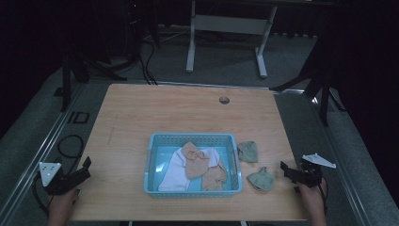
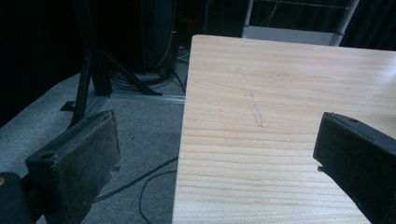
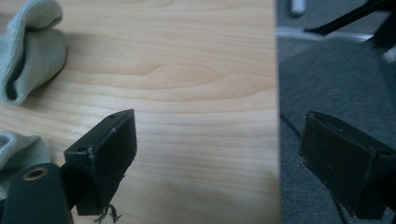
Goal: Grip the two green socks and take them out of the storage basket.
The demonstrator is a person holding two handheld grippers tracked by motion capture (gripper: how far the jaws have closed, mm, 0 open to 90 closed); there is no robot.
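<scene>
A light blue basket (image 1: 155,139) sits at the table's near middle, holding a white cloth (image 1: 175,172) and two tan cloths (image 1: 194,159). Two grey-green cloths lie on the wood to its right, one farther (image 1: 248,151) and one nearer (image 1: 261,179); both show at the left of the right gripper view (image 3: 28,51) (image 3: 18,151). My left gripper (image 1: 86,168) hovers open at the near left edge, jaws wide with nothing between them (image 2: 215,158). My right gripper (image 1: 285,171) is open at the near right edge, just right of the nearer green cloth (image 3: 219,154).
The wooden table (image 1: 188,113) has a cable grommet (image 1: 224,100) near its far edge. Black cables (image 1: 70,146) lie on the grey floor to the left. A white desk frame (image 1: 226,28) and dark stand legs (image 1: 324,89) are beyond the table.
</scene>
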